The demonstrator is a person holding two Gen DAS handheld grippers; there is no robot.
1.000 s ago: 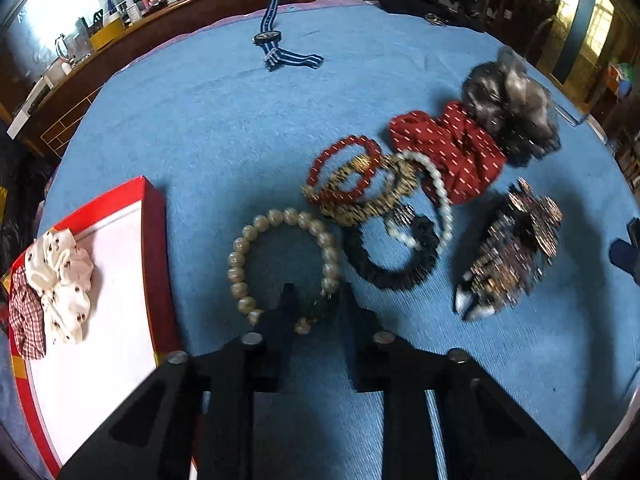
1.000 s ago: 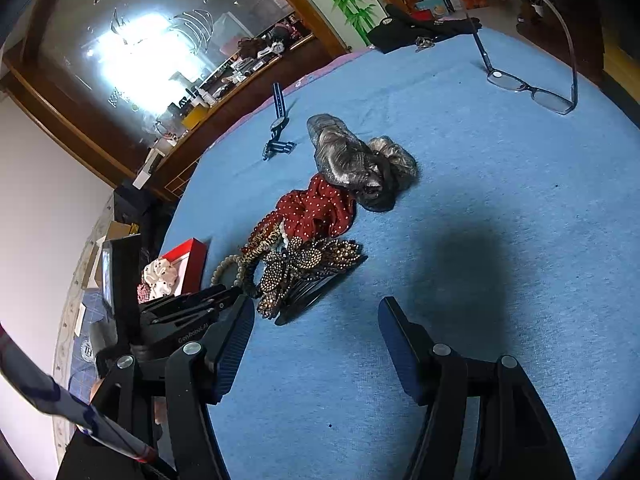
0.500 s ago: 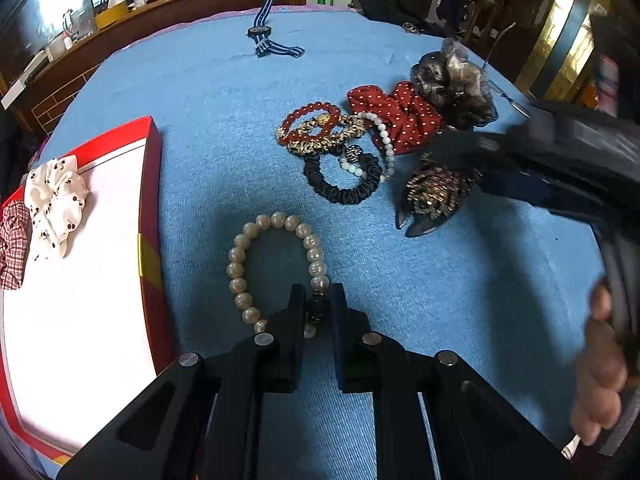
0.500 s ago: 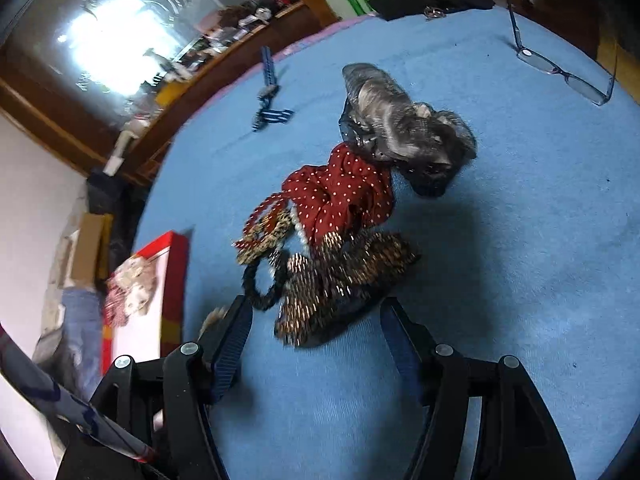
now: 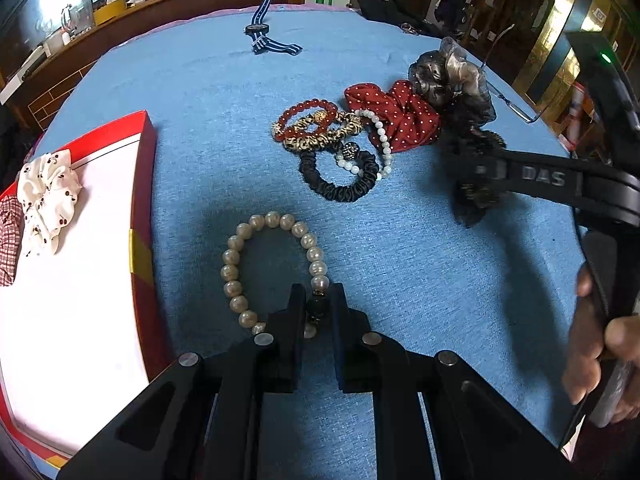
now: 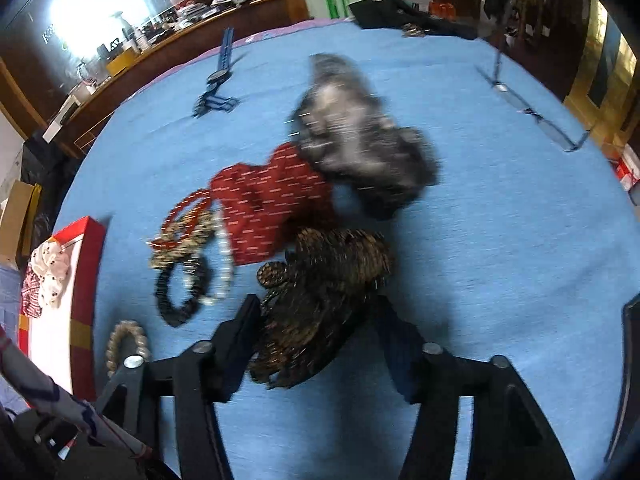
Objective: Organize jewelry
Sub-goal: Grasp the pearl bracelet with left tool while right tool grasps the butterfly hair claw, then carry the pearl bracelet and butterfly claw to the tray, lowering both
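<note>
My left gripper [image 5: 318, 300] is shut on the dark bead of a large pearl bracelet [image 5: 272, 268], which lies on the blue tablecloth [image 5: 208, 80] beside the red-rimmed white tray [image 5: 80, 280]. My right gripper [image 6: 316, 320] is open, its fingers on either side of a beaded brown-gold hair clip [image 6: 320, 292]. It also shows in the left wrist view [image 5: 464, 176], over that clip. A pile holds a red bead bracelet [image 5: 306, 118], a leopard scrunchie [image 5: 320, 136], a black scrunchie [image 5: 340, 180], a small pearl bracelet [image 5: 380, 140], a red dotted scrunchie [image 5: 400, 120] and a grey organza scrunchie [image 5: 452, 76].
The tray holds a cherry-print white scrunchie [image 5: 48, 196] and a red plaid one [image 5: 8, 240]. A striped-strap watch [image 5: 264, 36] lies at the table's far side. Eyeglasses [image 6: 536, 116] lie at the right. A wooden counter [image 5: 120, 12] runs behind the table.
My left gripper closed on the pearl bracelet and pulled it away from the pile toward the tray. My right gripper moved forward and down until its open fingers straddle the hair clip.
</note>
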